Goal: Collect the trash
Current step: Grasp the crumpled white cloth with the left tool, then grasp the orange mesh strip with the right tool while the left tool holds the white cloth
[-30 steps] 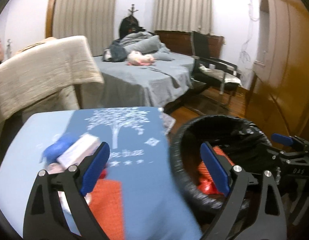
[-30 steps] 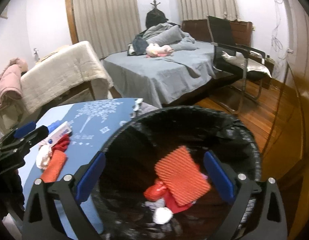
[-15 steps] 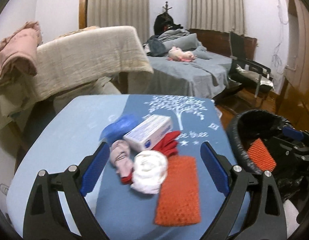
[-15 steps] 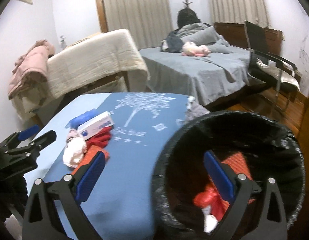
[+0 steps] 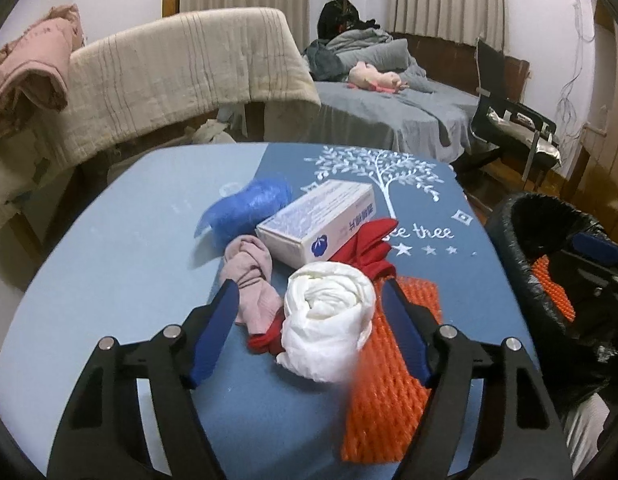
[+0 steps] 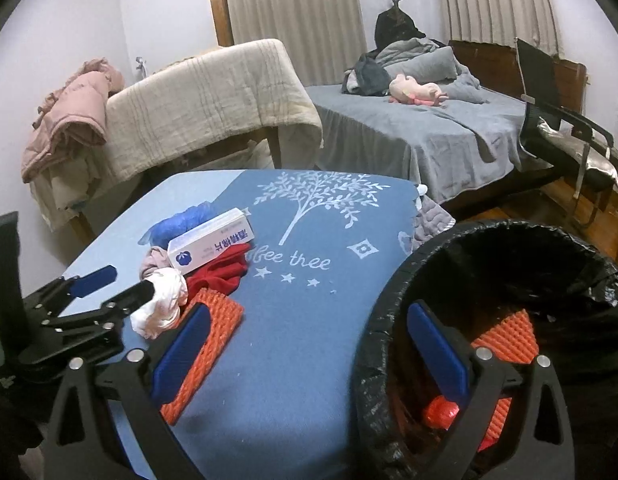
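Blue-padded, the left claw (image 5: 309, 332) is closing around the white crumpled wad (image 5: 329, 312) at the centre of the left wrist frame; the wad sits between its jaws, the pads not yet pressing it. Just left of the wad lies a pink knotted cloth (image 5: 251, 276), under and behind it a red cloth (image 5: 369, 246), and to its right an orange ribbed mesh sleeve (image 5: 385, 396) that runs toward the lower edge. Behind these rest a white carton with blue print (image 5: 317, 222) and a crumpled blue plastic piece (image 5: 249, 206). All lie on the blue worktop (image 5: 109, 280) with its white tree print.

Jaws apart and holding nothing, the right claw (image 6: 309, 352) hangs at the lower middle of the right wrist frame, one pad over the worktop, the other over the black-lined trash bin (image 6: 389, 320) at lower right. Inside the bin lie another orange mesh piece (image 6: 509, 336) and a red scrap (image 6: 439, 416).
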